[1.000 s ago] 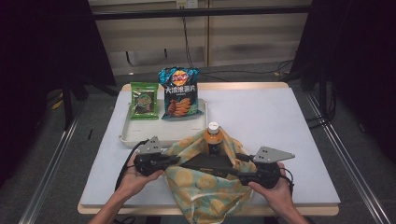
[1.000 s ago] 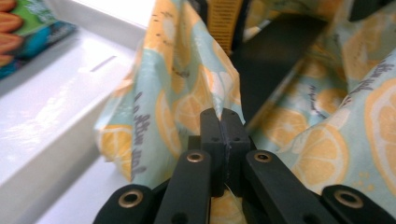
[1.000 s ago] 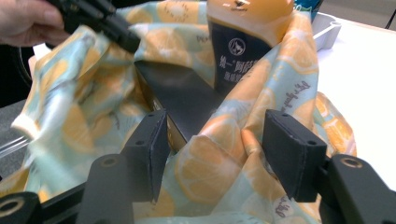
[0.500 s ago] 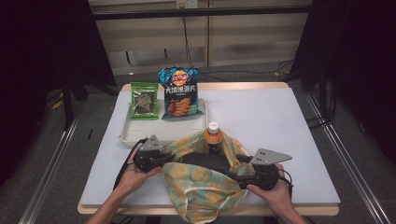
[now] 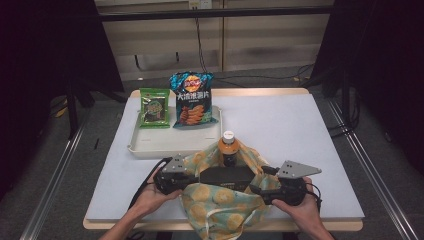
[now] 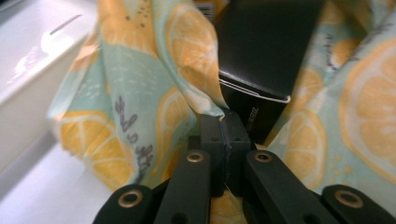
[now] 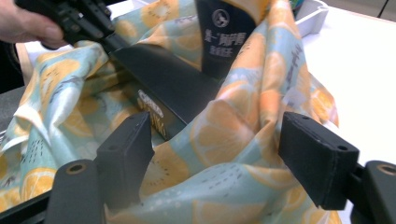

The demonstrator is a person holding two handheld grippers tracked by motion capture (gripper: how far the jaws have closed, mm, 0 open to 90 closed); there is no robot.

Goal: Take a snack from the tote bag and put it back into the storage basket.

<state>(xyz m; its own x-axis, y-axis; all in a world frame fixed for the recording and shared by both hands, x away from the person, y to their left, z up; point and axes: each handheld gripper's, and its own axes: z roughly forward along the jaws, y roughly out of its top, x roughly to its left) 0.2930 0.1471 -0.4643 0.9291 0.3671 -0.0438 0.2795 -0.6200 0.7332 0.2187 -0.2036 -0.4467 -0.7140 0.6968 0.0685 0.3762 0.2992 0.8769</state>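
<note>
- We see a soft cloth bag (image 5: 220,200) printed with orange slices on pale green, crumpled at the near edge of the white table (image 5: 280,125).
- Inside the bag lie a flat black box (image 5: 226,176) with sharp corners and an upright bottle (image 5: 228,148) with an orange cap — its neck rises above the cloth.
- A shallow white tray (image 5: 150,145) behind the bag holds a green packet (image 5: 154,107) and a glossy blue chip bag (image 5: 192,100).
- Our left gripper (image 6: 228,130) is clamped tight on a fold of the bag's rim beside the box, held level at the bag's left side.
- Our right gripper (image 7: 215,154) has just been opening — its jaws stand wide, the bag's cloth between them but not pinched — at the bag's right side.
</note>
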